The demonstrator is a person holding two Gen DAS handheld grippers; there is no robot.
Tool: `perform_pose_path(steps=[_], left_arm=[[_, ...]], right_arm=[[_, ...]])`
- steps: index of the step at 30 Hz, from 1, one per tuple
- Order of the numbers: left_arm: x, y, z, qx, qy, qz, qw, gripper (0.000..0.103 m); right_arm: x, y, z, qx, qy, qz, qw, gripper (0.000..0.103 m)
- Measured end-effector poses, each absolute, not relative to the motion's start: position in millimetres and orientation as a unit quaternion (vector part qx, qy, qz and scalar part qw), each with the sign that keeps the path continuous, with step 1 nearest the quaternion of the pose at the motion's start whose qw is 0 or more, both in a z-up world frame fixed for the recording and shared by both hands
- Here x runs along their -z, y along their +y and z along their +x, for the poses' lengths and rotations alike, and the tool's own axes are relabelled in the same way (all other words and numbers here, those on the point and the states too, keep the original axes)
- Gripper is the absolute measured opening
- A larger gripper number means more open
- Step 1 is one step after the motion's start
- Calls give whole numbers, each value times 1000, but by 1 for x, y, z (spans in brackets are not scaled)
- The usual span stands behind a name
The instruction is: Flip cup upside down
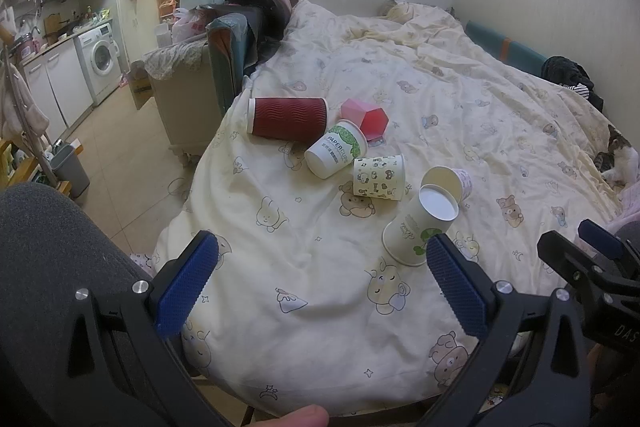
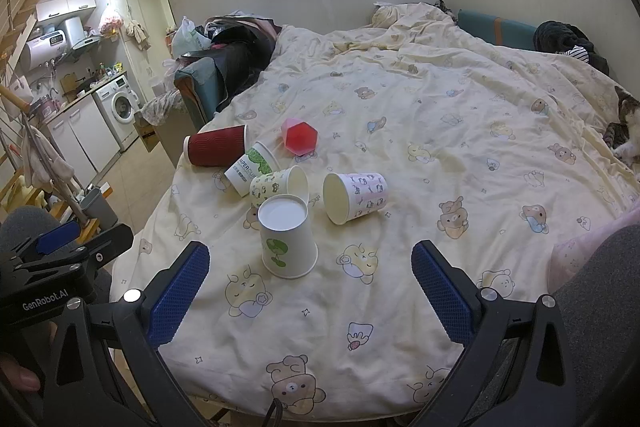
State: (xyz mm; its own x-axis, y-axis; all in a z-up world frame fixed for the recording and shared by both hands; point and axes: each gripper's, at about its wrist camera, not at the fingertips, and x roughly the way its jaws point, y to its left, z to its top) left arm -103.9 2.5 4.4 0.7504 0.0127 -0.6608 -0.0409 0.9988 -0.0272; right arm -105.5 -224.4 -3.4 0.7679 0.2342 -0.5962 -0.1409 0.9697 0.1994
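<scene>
Several cups lie on the bed. A white cup with a green leaf print [image 1: 416,227] [image 2: 286,237] stands upside down, base up, nearest me. A pink-patterned cup [image 2: 356,197] [image 1: 452,183], a yellow cartoon cup [image 2: 278,185] [image 1: 378,177], a white "PAPERCUPS" cup [image 2: 250,169] [image 1: 336,149] and a dark red ribbed cup [image 2: 216,147] [image 1: 286,117] lie on their sides. A pink faceted cup [image 2: 300,137] [image 1: 366,119] lies behind them. My left gripper [image 1: 320,283] and right gripper [image 2: 310,287] are open and empty, just short of the upturned cup.
The bed has a cream bear-print duvet [image 2: 440,131]. A cat [image 2: 626,131] lies at the right edge. A sofa piled with bags and clothes [image 1: 224,27] stands at the bed's left, with a kitchen, washing machine [image 1: 100,59] and grey bin [image 1: 72,167] beyond.
</scene>
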Motion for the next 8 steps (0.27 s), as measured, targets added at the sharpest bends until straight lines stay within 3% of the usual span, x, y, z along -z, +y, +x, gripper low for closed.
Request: perform_pose_path(steps=[8], left_arm=[[-7, 3, -103, -9, 350, -24, 936, 103]], right_arm=[[4, -224, -105, -100, 326, 72, 937, 103]])
